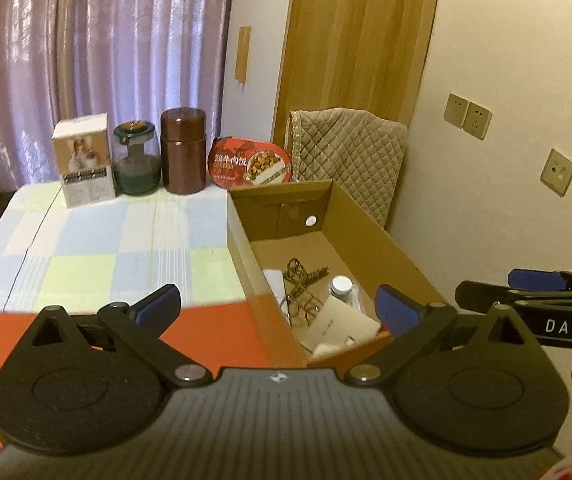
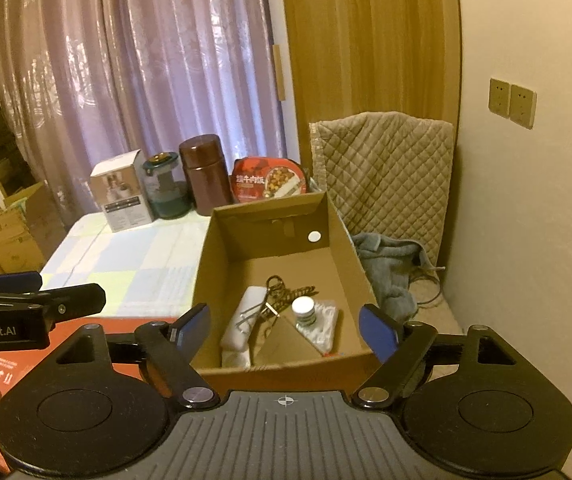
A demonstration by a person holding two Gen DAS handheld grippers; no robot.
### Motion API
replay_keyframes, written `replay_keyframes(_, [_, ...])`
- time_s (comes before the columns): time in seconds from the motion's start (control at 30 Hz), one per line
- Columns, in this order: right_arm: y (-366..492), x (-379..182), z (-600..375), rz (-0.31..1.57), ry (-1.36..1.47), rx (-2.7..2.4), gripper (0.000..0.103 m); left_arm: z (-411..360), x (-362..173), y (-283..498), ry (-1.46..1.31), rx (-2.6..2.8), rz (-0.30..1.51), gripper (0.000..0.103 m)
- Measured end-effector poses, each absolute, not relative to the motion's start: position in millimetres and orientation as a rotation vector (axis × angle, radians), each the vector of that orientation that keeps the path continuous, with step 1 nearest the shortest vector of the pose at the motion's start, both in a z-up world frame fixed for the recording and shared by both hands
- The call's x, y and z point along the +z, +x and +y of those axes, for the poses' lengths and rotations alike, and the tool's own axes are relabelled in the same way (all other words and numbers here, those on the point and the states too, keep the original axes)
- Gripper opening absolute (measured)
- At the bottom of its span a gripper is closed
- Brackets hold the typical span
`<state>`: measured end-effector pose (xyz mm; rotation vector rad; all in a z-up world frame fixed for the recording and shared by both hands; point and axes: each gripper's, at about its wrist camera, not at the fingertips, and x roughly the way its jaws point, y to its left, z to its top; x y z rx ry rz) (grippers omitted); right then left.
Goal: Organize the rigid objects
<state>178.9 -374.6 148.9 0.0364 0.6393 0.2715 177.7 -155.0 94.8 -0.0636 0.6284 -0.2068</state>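
Right now you are holding both sets of fingers spread wide with nothing between them: the left gripper (image 1: 278, 312) is hovering at the lower centre of its frame, and the right gripper (image 2: 284, 328) is doing the same in its own view, over the near end of the cardboard box (image 2: 350, 240).

Just beyond your right fingertips, the box is already holding a small white-capped bottle (image 2: 303, 312), a white flat pack (image 2: 246, 312), a wire clip with a braided cord (image 2: 282, 296) and a tan card (image 2: 282, 344), all lying at the near end of the floor; the far end is bare.

Further out, toward the upper left of both frames, four rigid things are standing in a row at the back edge of the checked tablecloth (image 1: 106, 248): a white carton (image 1: 84, 160), a green glass jar (image 1: 136, 164), a brown canister (image 1: 183, 151) and a red meal tray (image 1: 251, 163) leaning just behind the box's far wall.

By my reading, you are sitting between picks, with that row waiting to be boxed. The next move is likely calling for a reach across the cloth to one of them, perhaps the canister, closing on its sides squarely so it does not tip into the jar beside it.
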Motion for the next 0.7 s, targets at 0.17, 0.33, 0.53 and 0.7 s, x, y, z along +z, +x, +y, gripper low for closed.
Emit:
replay_keyframes(0.17, [152.6, 154.0, -374.7, 0.627, 0.053, 0.282, 0.079, -151.4, 97.2, 143.7, -0.067, -0.189, 0.612, 0.101])
replay_keyframes(0.33, [126.9, 155.6, -378.9, 0.612, 0.082, 0.28, 0.079, -147.1, 96.2, 113.9, -0.085, -0.178, 0.607, 0.101])
replay_keyframes(0.53, [100.5, 153.9, -382.2, 0.597, 0.075, 0.273, 0.079, -140.6, 93.2, 82.1, -0.093, -0.141, 0.602, 0.101])
replay_keyframes(0.7, [80.1, 151.5, -381.4, 0.595, 0.084, 0.272, 0.079, -137.2, 91.3, 62.2, -0.105, -0.129, 0.602, 0.101])
